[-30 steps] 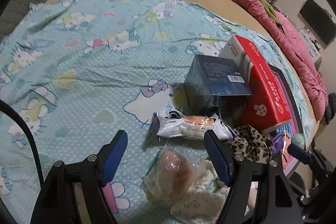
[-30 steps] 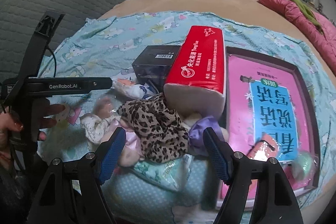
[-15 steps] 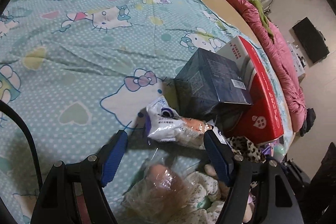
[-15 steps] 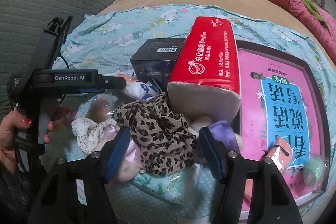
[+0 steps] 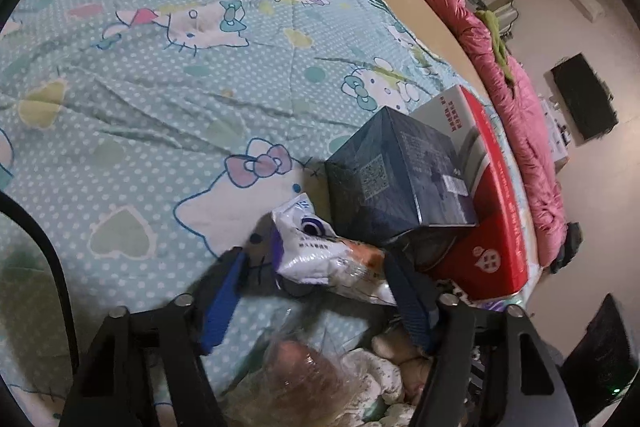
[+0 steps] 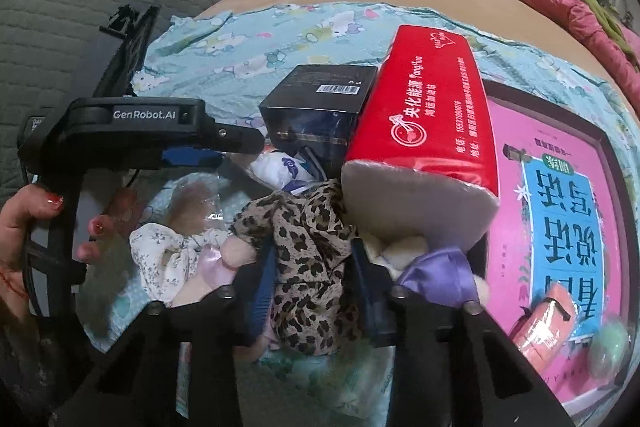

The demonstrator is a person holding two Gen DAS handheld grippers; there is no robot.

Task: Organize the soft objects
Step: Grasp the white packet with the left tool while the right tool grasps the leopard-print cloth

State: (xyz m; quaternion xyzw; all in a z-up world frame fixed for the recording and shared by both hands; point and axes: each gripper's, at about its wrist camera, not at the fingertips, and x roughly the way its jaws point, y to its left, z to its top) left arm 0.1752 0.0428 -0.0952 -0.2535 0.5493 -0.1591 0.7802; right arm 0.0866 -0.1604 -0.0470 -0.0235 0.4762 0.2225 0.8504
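Observation:
A heap of soft things lies on the Hello Kitty sheet [image 5: 168, 99]. My right gripper [image 6: 314, 269] has closed in around a leopard-print scrunchie [image 6: 308, 255] and its pads press the cloth. My left gripper [image 5: 316, 279] is open, its fingers straddling a white snack packet [image 5: 320, 259]. A clear bag with a pink item [image 5: 296, 367] lies just below it. A white floral scrunchie [image 6: 168, 255], a pink one [image 6: 216, 267] and a purple satin one [image 6: 440, 271] lie beside the leopard one. The left gripper also shows in the right wrist view [image 6: 224, 147].
A dark blue box [image 5: 396, 179] and a red tissue pack [image 6: 428, 115] stand behind the heap. A pink book [image 6: 560, 207] lies at the right with a small orange packet [image 6: 540, 327] and green ball [image 6: 608, 347]. A pink quilt [image 5: 520, 115] lines the bed's edge.
My right gripper moved forward and narrowed onto the leopard scrunchie. My left gripper moved forward until its fingers straddle the white packet.

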